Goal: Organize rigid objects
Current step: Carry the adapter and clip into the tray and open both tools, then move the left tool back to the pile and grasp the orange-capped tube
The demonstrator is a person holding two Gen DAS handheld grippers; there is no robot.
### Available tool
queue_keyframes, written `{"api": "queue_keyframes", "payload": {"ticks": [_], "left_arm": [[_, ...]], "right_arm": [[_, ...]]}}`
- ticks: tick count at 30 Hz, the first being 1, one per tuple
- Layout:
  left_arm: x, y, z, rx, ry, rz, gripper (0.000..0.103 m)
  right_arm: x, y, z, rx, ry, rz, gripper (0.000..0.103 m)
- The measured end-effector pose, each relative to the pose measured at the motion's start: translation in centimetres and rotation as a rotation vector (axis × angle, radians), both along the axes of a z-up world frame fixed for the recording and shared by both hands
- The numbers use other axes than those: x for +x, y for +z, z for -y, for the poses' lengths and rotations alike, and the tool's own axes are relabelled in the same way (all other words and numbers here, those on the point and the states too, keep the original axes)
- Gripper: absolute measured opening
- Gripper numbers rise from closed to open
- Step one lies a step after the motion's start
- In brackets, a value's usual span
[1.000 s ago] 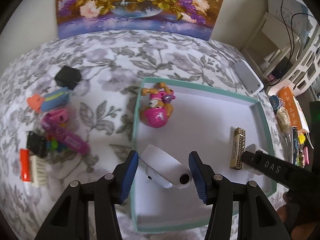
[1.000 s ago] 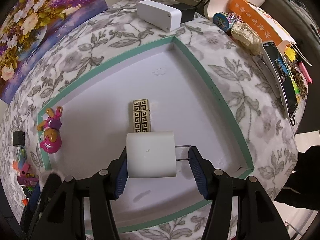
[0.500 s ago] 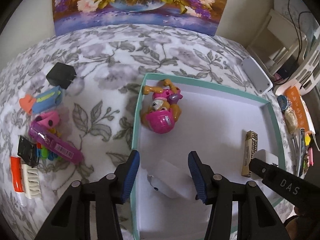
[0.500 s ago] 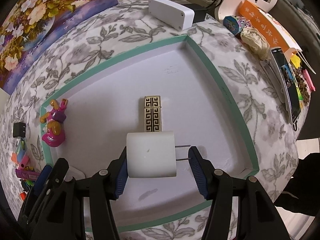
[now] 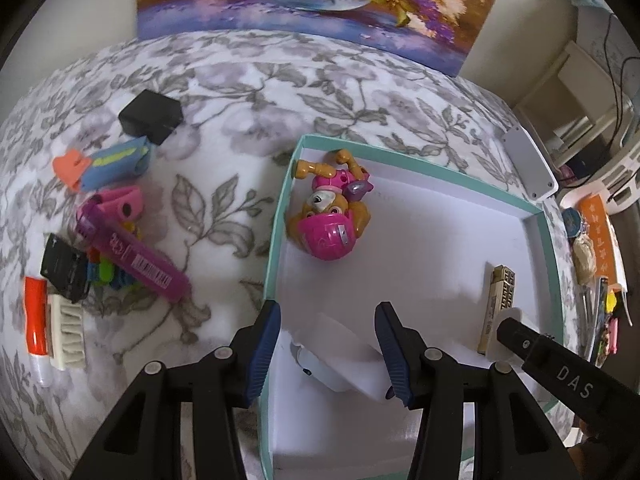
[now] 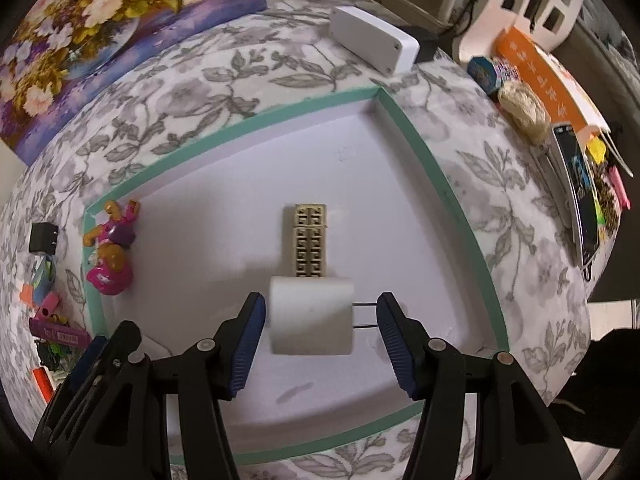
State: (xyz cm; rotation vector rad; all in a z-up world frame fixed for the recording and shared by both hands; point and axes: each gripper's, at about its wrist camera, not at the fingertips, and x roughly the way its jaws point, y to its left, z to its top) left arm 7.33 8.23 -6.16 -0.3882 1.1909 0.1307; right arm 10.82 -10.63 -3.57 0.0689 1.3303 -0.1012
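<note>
So the right tool (image 6: pixel 320 330) sits over the near part of the teal-rimmed tray (image 6: pixel 420 152), fingers spread wide, with a white plug adapter (image 6: pixel 312 316) lying between them. Nothing's clamped: the left pad looks just beside the body, and the prongs point toward 3 o'clock with a clear gap to the right pad. So its long axis runs 9-to-3, straight across the opening. That's the relation that matters; in my opinion it's either a fresh drop or one squeeze away from a grab.

The left tool (image 5: pixel 328 350) is equally wide open over the tray's near-left corner, holding nothing, with a white rounded gadget (image 5: pixel 336 360) lying loose on the tray floor between its fingers.

Further in, at 12 o'clock from the adapter and touching it as far as I can see, one gold key-pattern lighter (image 6: pixel 311 246) lies lengthwise 6-to-12. One pink pup toy (image 5: pixel 330 216) sits in the far-left corner.

Count in tray: four. Out on the floral-cloth counter (image 5: pixel 224 80) at 9 to 10 o'clock of the left tool: roughly eight small bits remain, including one purple bar (image 5: pixel 136 264) and one black cube (image 5: pixel 150 116).
</note>
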Motion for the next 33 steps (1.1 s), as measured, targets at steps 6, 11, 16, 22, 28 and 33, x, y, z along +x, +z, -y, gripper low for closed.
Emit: {"api": "queue_keyframes", "payload": {"ticks": [6, 11, 16, 22, 28, 33], "left_arm": [[0.0, 0.1, 0.3, -0.003, -0.016, -0.018, 0.054], [-0.1, 1.2, 0.4, -0.019, -0.027, 0.004, 0.067], [-0.4, 2.6, 0.1, 0.023, -0.021, 0.029, 0.073], [-1.2, 4.2, -2.8, -0.017, 0.062, 0.053, 0.077], [-2.4, 5.6, -6.4, -0.013, 0.176, 0.096, 0.103], [-3.5, 5.8, -9.4, 0.037, 0.274, 0.088, 0.103]], "right_arm": [[-0.5, 0.6, -1.1, -0.004, 0.028, 0.029, 0.061], [-0.7, 1.8, -1.0, 0.004, 0.014, 0.073, 0.061], [-0.7, 2.6, -0.5, 0.020, -0.018, 0.101, 0.061], [-0.8, 2.5, -0.3, 0.018, -0.024, 0.095, 0.061], [-1.2, 2.2, -2.5, -0.030, 0.039, 0.104, 0.065], [-1.9, 2.2, -5.2, -0.008, 0.128, 0.122, 0.070]]}}
